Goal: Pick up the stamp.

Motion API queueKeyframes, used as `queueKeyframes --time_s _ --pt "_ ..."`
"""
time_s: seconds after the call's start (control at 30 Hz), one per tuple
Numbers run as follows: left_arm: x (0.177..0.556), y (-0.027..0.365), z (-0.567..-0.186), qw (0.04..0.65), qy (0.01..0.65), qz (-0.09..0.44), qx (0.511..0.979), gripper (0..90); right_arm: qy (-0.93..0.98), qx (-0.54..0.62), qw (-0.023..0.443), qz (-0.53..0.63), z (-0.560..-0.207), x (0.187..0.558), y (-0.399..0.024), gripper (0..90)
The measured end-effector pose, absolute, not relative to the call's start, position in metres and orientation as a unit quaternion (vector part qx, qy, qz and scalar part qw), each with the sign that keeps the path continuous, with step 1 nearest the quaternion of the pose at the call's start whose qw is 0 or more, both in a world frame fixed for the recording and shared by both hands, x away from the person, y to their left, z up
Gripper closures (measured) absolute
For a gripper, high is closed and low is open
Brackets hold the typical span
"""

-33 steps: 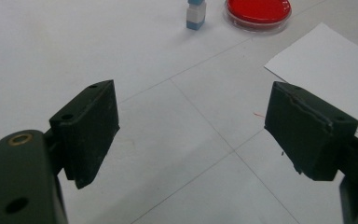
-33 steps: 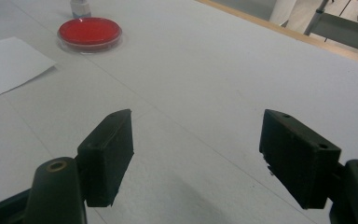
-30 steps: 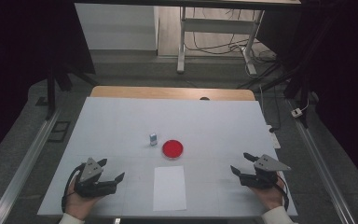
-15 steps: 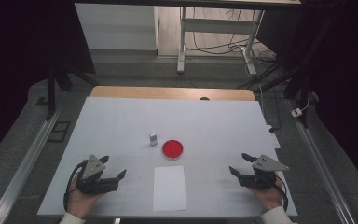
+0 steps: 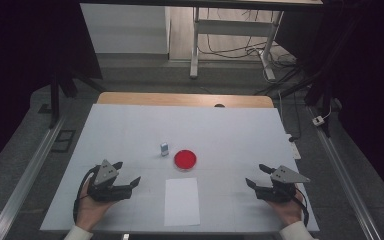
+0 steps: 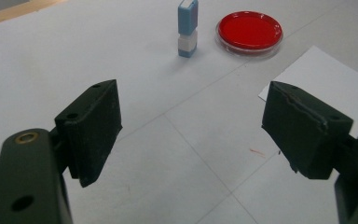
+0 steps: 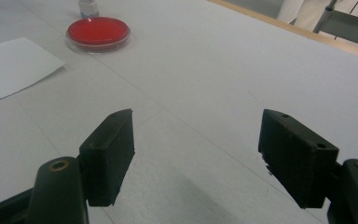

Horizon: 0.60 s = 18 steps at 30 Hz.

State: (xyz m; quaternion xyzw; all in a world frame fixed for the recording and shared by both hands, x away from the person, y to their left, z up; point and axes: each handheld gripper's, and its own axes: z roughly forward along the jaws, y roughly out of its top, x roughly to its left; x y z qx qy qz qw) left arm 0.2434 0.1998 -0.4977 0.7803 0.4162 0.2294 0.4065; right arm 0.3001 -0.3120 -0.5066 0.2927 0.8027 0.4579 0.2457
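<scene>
The left gripper (image 5: pixel 129 172) sat low at the table's (image 5: pixel 240 130) near left, cradled in an upturned hand, jaws spread wide and empty, aimed toward the small blue-and-white stamp (image 5: pixel 164 148) standing upright mid-table. Just beside the stamp lay a red-filled petri dish (image 5: pixel 185 159), with a white paper sheet (image 5: pixel 181 201) nearer the person. The right gripper (image 5: pixel 257 176) mirrored it at the near right, jaws likewise apart, holding nothing.
</scene>
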Motion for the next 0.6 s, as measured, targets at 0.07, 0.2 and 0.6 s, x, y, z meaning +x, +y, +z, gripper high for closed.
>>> queueKeyframes --time_s 0.07,0.2,0.6 --pt "0.246 0.198 -0.497 0.406 0.414 0.228 0.782 19.9 0.802 0.294 0.244 0.459 -0.507 0.3 -0.311 26.3" --pt "0.251 0.194 -0.496 0.406 0.411 0.224 0.785 20.1 0.803 0.293 0.244 0.458 -0.507 0.3 -0.311 26.3" --pt "0.266 0.183 -0.494 0.401 0.401 0.212 0.796 20.2 0.805 0.289 0.242 0.458 -0.509 0.301 -0.307 26.7"
